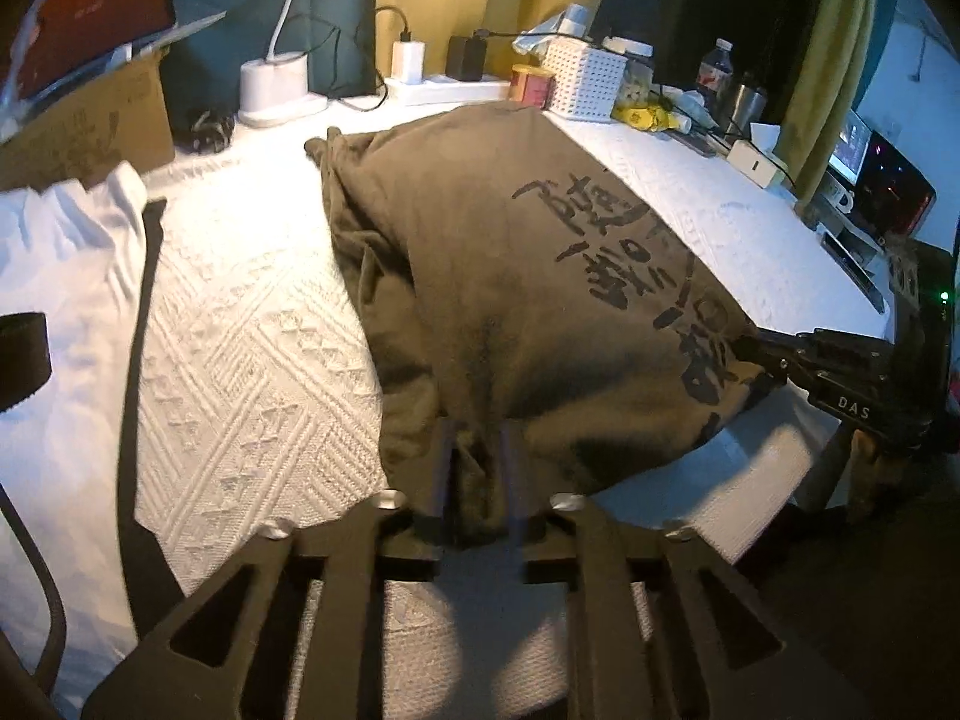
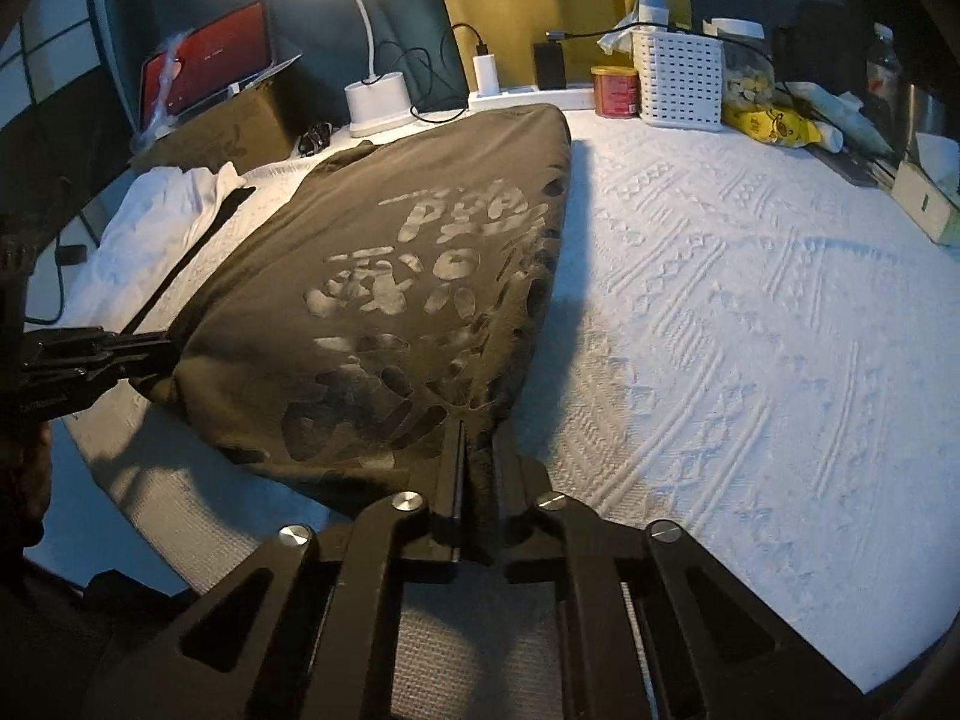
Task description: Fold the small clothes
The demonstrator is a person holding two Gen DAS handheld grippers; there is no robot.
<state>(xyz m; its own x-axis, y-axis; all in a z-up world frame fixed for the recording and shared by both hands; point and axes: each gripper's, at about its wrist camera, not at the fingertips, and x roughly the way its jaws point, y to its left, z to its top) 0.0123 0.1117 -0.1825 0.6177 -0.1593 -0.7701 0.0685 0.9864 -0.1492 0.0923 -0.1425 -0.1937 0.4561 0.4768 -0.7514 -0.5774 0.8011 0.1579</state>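
Note:
An olive-brown shirt (image 1: 480, 276) with a black printed design lies lengthwise on the white textured table cover (image 1: 252, 360); it also shows in the right wrist view (image 2: 372, 300). My left gripper (image 1: 477, 438) is shut on the shirt's near edge at its left corner. My right gripper (image 2: 477, 438) is shut on the near edge at the right corner. Each gripper shows in the other's view: the right gripper (image 1: 762, 354) and the left gripper (image 2: 162, 354), both pinching the cloth. The near edge is lifted slightly off the table.
A white garment (image 1: 66, 252) with a dark strap (image 1: 141, 324) lies at the left. Along the back stand a lamp base (image 1: 276, 90), power strip (image 1: 444, 87), red tin (image 1: 531, 87), white basket (image 1: 591, 81), bottles and a cardboard box (image 1: 90, 126). Table cover lies bare right of the shirt (image 2: 750, 312).

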